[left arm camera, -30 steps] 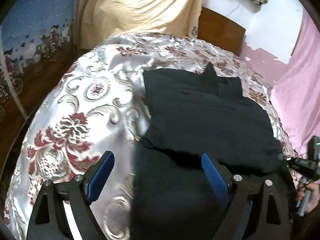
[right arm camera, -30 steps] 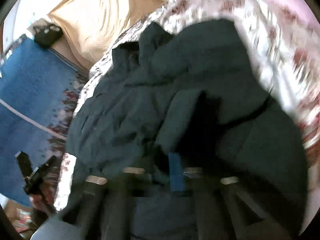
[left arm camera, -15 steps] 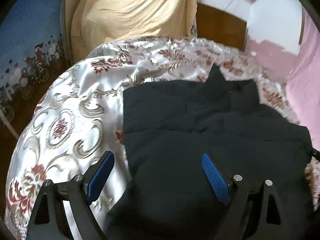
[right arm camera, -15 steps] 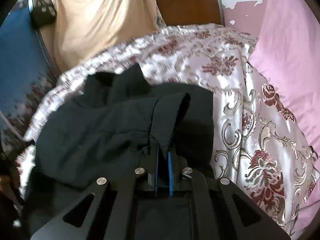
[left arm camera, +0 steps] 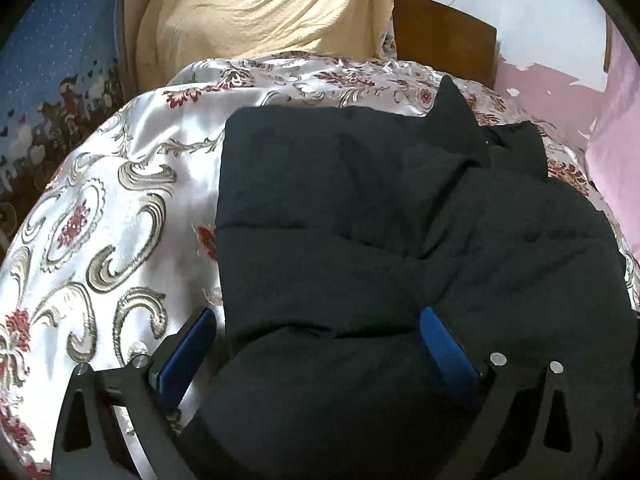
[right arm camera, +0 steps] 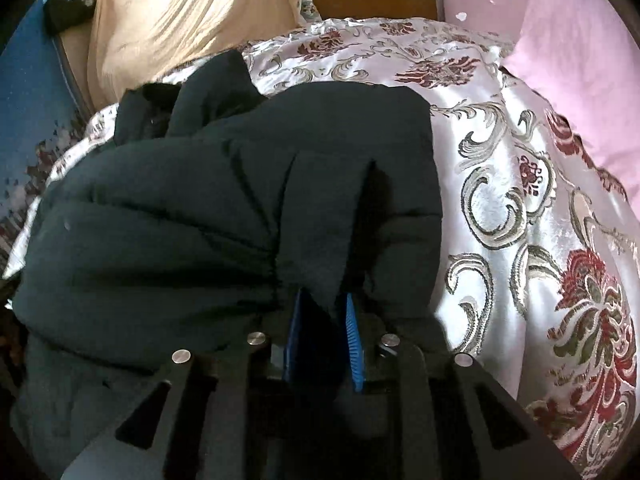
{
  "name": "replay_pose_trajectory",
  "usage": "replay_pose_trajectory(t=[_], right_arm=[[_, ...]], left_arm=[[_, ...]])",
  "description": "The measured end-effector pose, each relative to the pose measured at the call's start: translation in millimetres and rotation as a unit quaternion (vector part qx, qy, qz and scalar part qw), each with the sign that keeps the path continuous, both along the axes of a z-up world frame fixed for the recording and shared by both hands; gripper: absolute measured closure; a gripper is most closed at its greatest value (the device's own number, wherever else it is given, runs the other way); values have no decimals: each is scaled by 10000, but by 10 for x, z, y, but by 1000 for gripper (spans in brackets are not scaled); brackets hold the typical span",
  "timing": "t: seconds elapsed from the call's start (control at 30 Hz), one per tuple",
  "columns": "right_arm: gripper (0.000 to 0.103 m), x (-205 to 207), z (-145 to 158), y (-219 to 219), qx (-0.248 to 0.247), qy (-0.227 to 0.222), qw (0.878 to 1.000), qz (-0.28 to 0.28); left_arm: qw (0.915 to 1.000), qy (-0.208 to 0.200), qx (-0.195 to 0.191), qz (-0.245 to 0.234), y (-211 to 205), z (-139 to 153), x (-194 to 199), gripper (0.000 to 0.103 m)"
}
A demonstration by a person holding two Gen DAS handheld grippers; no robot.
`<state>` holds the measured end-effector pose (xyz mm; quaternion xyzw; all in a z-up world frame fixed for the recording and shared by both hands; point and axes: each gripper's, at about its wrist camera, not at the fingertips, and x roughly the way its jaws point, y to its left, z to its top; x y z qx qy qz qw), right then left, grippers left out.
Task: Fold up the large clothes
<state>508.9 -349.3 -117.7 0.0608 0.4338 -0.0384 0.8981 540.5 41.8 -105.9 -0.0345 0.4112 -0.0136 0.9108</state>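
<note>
Sharp daylit frames (fisheye-warped edges)

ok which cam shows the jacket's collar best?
Left wrist: the collar of the black jacket sits unobstructed at the garment's far end, its raised flap outlined against the floral bedspread. Right wrist shows it too, smaller and partly hidden by bunched fabric.

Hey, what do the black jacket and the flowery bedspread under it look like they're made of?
The black jacket looks like a padded, quilted coat with a matte woven shell, probably synthetic: it shows puffy stitched panels and no shine. The bedspread looks like satin or a similar glossy brocade: bright highlights on the pale ground, with woven-looking scrolls and red flowers.
</note>
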Motion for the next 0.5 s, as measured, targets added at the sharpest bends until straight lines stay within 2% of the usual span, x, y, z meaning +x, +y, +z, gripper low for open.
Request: replay_pose_trajectory(t=[0.1, 0.17, 0.23, 0.3, 0.37, 0.4, 0.43, 0.5], right_arm=[[85, 24, -33, 31, -114, -2, 9999, -3], [85, 15, -27, 4, -21, -37, 10000, -9], [82, -24, -8, -51, 193, -134, 9997, -25], [79, -42, 37, -115, 417, -149, 9990, -24], [67, -62, 116, -181, 626, -99, 9980, -35], [57, -72, 169, -205, 696, -79, 9975, -40], [42, -85, 274, -235, 739, -96, 9972, -60], [28, -82, 481, -268, 727, -251, 9970, -88]], left_arm=[[10000, -10, -74, -2, 15, -24, 7, 0], [9992, -7, -394, -20, 107, -20, 8, 0], [9959, 77, -905, 29, 249, -10, 9, 0], [9935, 256, -1105, 132, 343, 32, 15, 0], [9934, 427, -1029, 276, 422, 166, 18, 0], [9939, 432, -963, 315, 449, 242, 21, 0], [9946, 419, -891, 321, 474, 357, 39, 0], [9953, 443, -821, 249, 472, 551, 134, 0]])
